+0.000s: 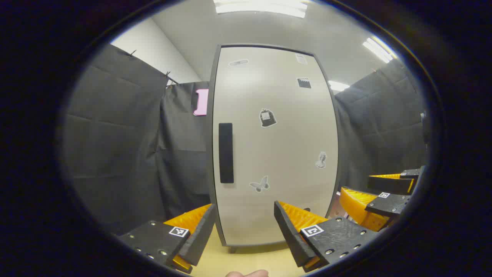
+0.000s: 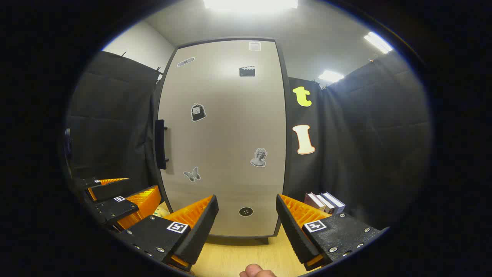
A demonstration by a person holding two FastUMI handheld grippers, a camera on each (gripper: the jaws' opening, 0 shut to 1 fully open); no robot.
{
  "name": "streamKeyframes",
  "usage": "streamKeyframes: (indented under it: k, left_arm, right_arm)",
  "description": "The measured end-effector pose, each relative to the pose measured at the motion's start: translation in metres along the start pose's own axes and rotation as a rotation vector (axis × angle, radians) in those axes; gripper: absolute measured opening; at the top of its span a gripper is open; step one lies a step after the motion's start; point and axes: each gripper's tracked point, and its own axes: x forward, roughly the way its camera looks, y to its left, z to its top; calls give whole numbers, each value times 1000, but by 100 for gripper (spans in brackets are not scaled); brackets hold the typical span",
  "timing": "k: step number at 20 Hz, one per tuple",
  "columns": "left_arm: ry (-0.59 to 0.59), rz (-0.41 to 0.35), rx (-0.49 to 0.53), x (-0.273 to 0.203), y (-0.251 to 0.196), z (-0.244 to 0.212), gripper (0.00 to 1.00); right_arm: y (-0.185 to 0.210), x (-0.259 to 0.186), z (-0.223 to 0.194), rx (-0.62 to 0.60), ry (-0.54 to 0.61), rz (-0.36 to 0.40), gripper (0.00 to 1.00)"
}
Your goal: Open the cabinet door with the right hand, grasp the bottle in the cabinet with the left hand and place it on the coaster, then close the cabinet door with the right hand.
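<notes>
**Cabinet door shut, both pairs of fingers spread in front of it**

The tall pale-grey cabinet door (image 1: 275, 146) with its dark frame stands closed, straight ahead of both grippers and beyond their fingertips. Its long black vertical handle (image 1: 226, 152) sits on the door's left edge, above and just past the left gripper's left finger; in the right gripper view the handle (image 2: 160, 144) lies up and to the left of the fingers. The bottle and the coaster cannot be made out.

Stickers dot the door: a butterfly (image 1: 260, 184), a dark bag shape (image 1: 267, 117), a clapperboard (image 1: 304, 83), a small bust (image 2: 259, 157) and a black round dot (image 2: 246, 211) low between the right gripper's fingers. No writing on them is legible.

The left gripper (image 1: 243, 234) has its fingers spread, nothing between them but the door's foot and the light wooden bench (image 1: 253, 259). The right gripper (image 2: 246, 231) is likewise spread and holds nothing. Each shows off to the side in the other's view, near it.

To the right of the right gripper's right finger, a few upright books (image 2: 324, 202) stand beside the cabinet; their spines are too small to read. A fingertip (image 2: 257, 271) shows at the bottom edge.
</notes>
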Motion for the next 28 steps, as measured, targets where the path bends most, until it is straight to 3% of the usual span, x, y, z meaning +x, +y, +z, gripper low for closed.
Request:
streamKeyframes:
  k: [28]
  left_arm:
    - [-17, -19, 13, -1, -6, 8, 89]
  right_arm:
    - [10, 1, 3, -32, -4, 17, 93]
